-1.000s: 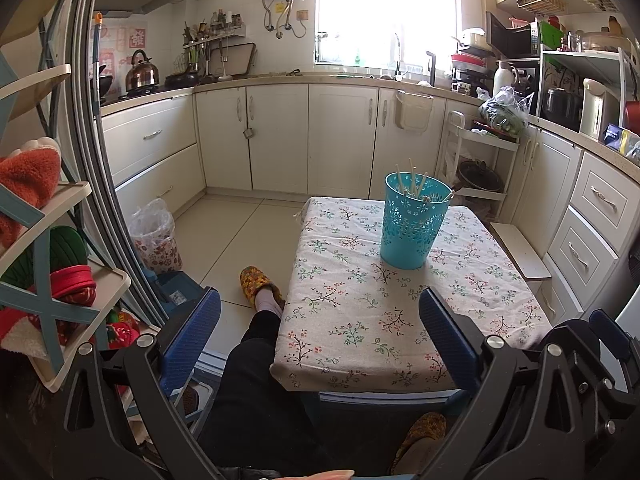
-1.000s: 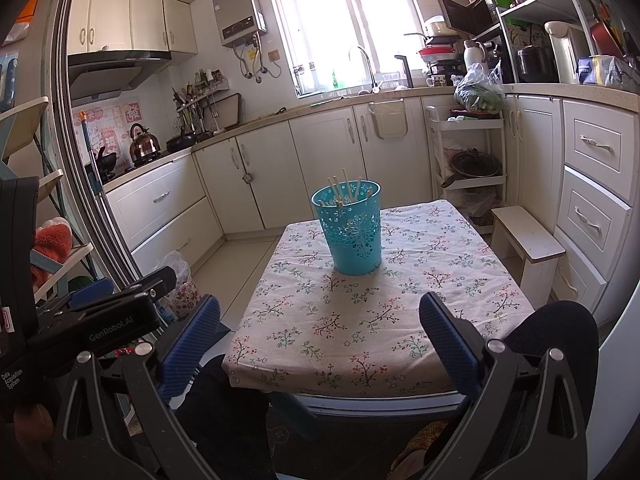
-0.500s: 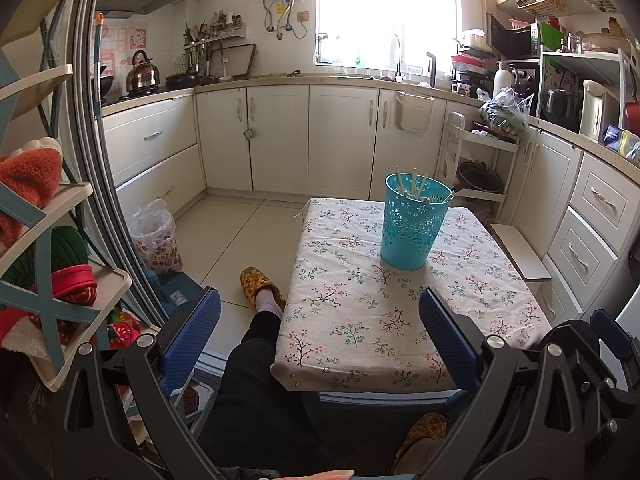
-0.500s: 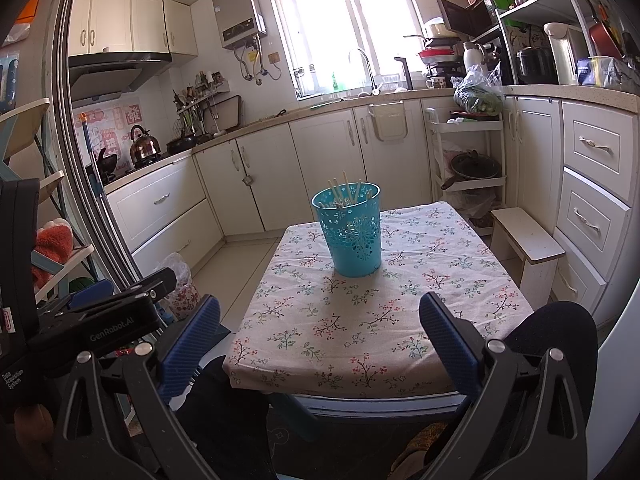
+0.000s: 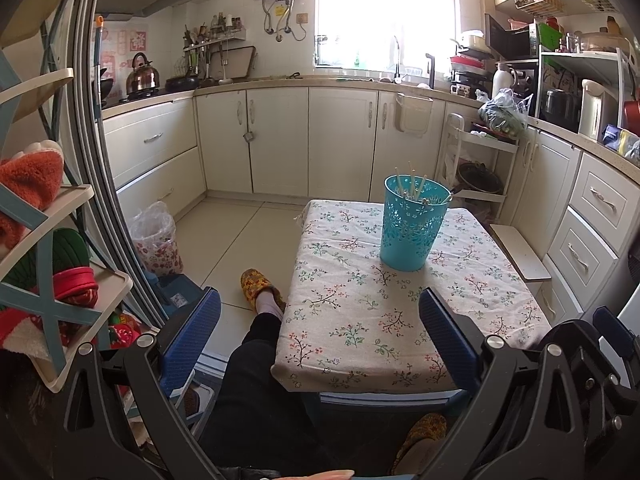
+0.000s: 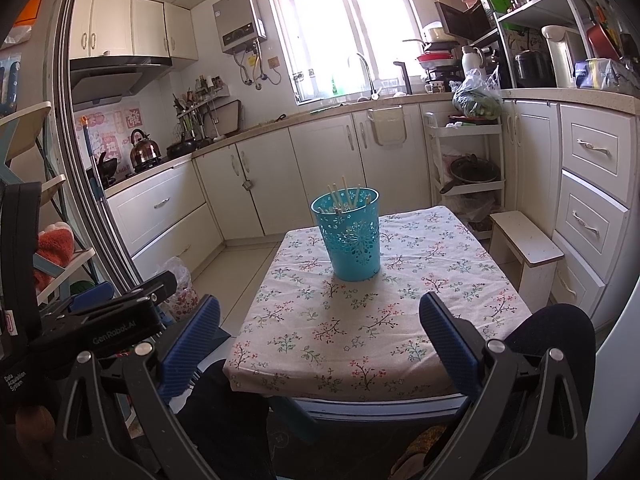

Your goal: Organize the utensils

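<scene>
A turquoise perforated holder [image 5: 412,226] stands upright on the floral tablecloth of a small table [image 5: 352,320], with several pale chopsticks [image 5: 412,184] sticking out of it. It also shows in the right wrist view [image 6: 350,236] with the chopsticks [image 6: 340,198]. My left gripper [image 5: 320,334] is open and empty, held back off the table's near edge. My right gripper [image 6: 320,338] is open and empty, also short of the near edge of the table [image 6: 360,340]. The left gripper's body [image 6: 104,320] shows at the left in the right wrist view.
A shelf rack [image 5: 48,248] with plush items stands close on the left. A bagged bin [image 5: 156,240] sits on the floor. A white stool [image 6: 528,248] and drawers [image 6: 592,216] are on the right. The person's legs [image 5: 256,380] lie below the table edge.
Both views have shifted only slightly; the holder sits a touch different in frame. Both grippers stay open and empty.
</scene>
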A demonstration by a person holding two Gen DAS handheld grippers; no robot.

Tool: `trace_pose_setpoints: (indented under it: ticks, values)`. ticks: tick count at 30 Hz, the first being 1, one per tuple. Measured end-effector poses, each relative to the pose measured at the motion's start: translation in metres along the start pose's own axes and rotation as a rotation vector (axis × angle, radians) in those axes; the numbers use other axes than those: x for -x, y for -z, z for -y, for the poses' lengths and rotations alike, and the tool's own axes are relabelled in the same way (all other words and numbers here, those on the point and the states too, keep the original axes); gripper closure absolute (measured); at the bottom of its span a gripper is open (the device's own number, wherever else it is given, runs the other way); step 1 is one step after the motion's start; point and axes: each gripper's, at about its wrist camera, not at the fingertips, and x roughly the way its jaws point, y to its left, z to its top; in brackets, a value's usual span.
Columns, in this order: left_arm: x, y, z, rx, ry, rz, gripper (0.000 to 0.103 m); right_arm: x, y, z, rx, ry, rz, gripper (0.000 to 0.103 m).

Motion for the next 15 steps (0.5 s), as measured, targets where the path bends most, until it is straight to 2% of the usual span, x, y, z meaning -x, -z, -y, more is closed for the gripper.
trace_pose_setpoints:
  ticks: [15]
  values:
    - [-0.0019,0.0002,0.0020,-0.002,0.004,-0.002,0.008,-0.0005,0.0001,-0.0014,0.007,0.001,-0.008,0.007]
